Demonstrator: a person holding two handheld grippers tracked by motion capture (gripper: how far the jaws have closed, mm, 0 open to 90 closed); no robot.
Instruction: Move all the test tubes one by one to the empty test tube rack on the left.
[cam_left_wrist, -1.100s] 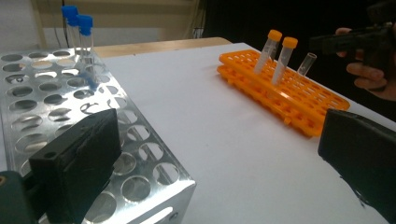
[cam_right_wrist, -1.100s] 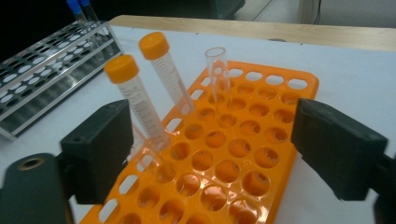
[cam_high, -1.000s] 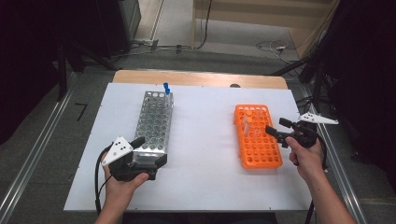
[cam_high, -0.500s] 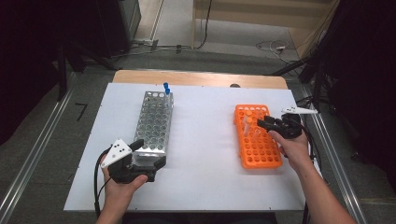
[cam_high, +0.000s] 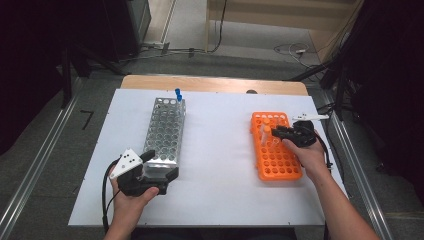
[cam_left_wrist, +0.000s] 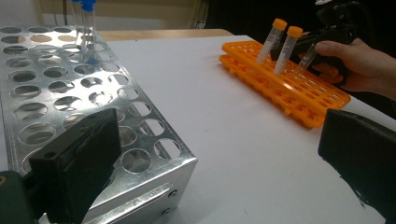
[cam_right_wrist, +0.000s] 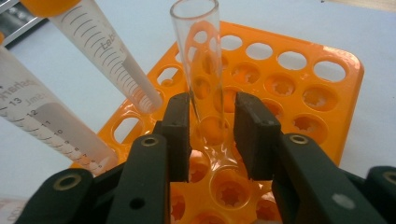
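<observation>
Right tool (cam_right_wrist: 212, 135) closing narrow around uncapped glass tube (cam_right_wrist: 200, 56) in orange rack (cam_high: 295, 170), pads not quite pressing; risks cracking glass or tipping neighbouring capped tubes (cam_right_wrist: 107, 60)

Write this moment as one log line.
right gripper: just closing around clear tube, orange rack | left gripper: open, metal rack

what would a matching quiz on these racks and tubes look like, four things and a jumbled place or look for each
Things:
1. metal rack
2. orange rack
3. blue-capped tubes
4. clear tube

Descriptions:
a. see-through, no cap
b. lies at the right of the table
c. lies at the left of the table
d. stand at the metal rack's far end

Pairs: 1-c, 2-b, 3-d, 4-a
</observation>
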